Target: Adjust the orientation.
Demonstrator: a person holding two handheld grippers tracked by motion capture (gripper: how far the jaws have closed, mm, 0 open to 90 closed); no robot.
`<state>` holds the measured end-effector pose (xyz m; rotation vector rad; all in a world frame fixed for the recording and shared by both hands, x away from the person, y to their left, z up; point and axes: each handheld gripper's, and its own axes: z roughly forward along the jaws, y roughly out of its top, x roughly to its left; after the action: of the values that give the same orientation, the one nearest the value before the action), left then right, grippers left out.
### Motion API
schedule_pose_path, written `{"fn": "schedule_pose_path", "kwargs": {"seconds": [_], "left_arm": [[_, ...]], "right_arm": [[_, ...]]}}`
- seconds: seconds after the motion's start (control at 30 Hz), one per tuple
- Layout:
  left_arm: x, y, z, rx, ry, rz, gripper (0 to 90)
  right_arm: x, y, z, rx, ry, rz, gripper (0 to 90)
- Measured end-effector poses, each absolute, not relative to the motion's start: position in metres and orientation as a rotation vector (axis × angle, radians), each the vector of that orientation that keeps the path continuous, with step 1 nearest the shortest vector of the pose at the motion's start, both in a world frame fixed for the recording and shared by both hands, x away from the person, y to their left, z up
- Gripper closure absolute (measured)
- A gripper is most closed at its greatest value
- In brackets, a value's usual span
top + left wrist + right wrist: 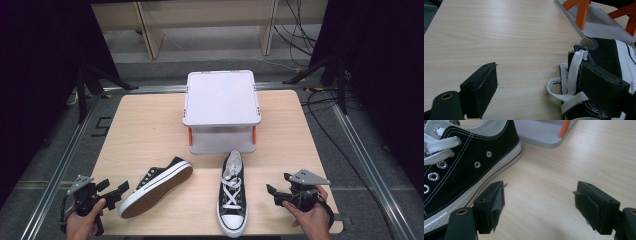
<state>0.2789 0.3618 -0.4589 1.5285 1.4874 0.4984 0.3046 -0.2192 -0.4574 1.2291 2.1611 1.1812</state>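
Approaching is the step judged to be in hand: two black canvas sneakers lie on the wooden table in front of a grey two-tier rack with orange struts, and neither has been grasped. The left sneaker is tipped on its side, white sole facing the near-left corner, just beside the left gripper; in the left gripper view its laces and tongue sit close in front of one jaw. The right sneaker stands upright, toe toward the near edge, heel almost at the rack's base. The right gripper is held near it on the right, apart from it — bare table is seen between its jaws in the right gripper view. Both grippers are spread wide and hold nothing. Next move, as judged: each gripper is to be brought over a sneaker's collar or side wall and closed there — the tipped one probably needs righting first.
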Motion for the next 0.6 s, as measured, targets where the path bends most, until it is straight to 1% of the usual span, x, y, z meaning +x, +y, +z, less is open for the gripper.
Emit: {"fn": "schedule_pose_path", "kwargs": {"seconds": [0.1, 0.27, 0.33, 0.4, 0.43, 0.5, 0.6], "left_arm": [[0.279, 0.362, -0.458, 1.519, 1.482, 0.498, 14.7], [0.279, 0.358, -0.449, 1.521, 1.442, 0.449, 14.8], [0.28, 0.355, -0.444, 1.521, 1.419, 0.426, 14.8], [0.281, 0.353, -0.44, 1.516, 1.4, 0.401, 15.0], [0.284, 0.351, -0.437, 1.516, 1.389, 0.368, 15.6], [0.287, 0.349, -0.438, 1.518, 1.388, 0.349, 16.0], [0.293, 0.346, -0.44, 1.542, 1.384, 0.319, 19.1]], "right_arm": [[0.305, -0.219, -0.458, 1.24, 2.169, 1.196, 24.9], [0.306, -0.218, -0.459, 1.225, 2.176, 1.168, 25.2], [0.304, -0.214, -0.459, 1.275, 2.186, 1.175, 25.2], [0.306, -0.215, -0.46, 1.236, 2.199, 1.179, 25.2], [0.305, -0.214, -0.46, 1.24, 2.208, 1.177, 25.2], [0.306, -0.214, -0.46, 1.213, 2.204, 1.162, 25.2], [0.306, -0.213, -0.46, 1.214, 2.199, 1.156, 25.4]]}}
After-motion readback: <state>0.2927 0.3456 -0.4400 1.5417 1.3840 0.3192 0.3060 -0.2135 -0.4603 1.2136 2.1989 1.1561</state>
